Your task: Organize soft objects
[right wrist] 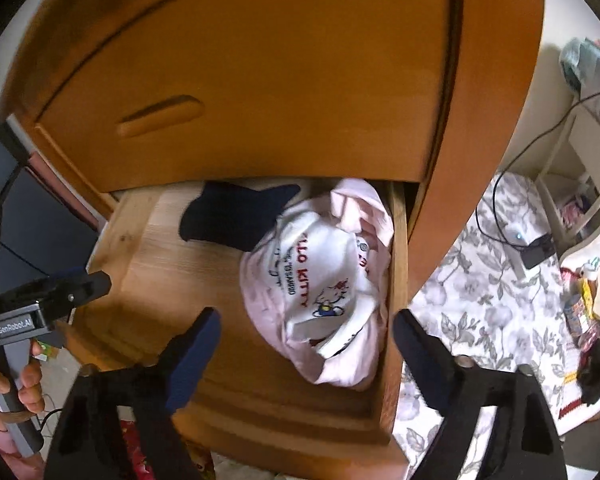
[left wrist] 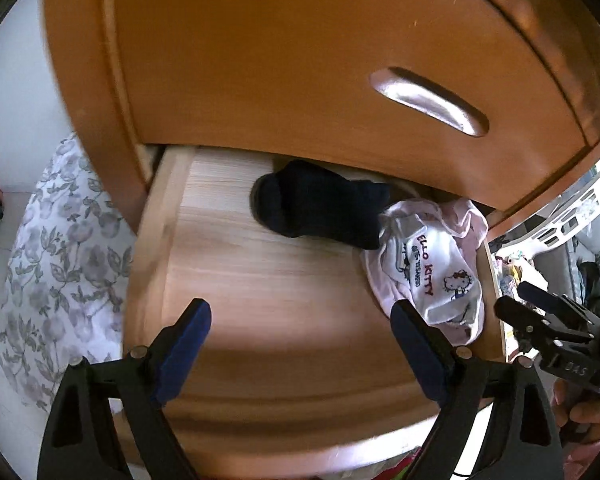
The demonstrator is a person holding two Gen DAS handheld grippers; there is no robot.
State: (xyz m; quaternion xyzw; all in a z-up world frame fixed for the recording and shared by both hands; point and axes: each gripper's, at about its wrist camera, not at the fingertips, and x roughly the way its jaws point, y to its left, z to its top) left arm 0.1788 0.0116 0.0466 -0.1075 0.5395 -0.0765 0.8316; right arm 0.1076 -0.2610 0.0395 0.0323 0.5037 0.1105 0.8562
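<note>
Both the left gripper (left wrist: 300, 344) and right gripper (right wrist: 306, 354) are wide open and hold nothing. If the drawer (right wrist: 148, 280) gets pushed in now, the pink clothes (right wrist: 316, 280) could bunch up and jam it.

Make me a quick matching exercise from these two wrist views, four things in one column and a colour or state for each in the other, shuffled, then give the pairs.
Things:
1. sock
2. Hello Kitty garment
3. upper drawer
4. left gripper

Colour or state:
A. closed, with an oval handle
B. dark navy, lying at the back of the open drawer
C. open, nothing between its fingers
D. pink and white, bunched against the drawer's right side

Pairs: 1-B, 2-D, 3-A, 4-C
</note>
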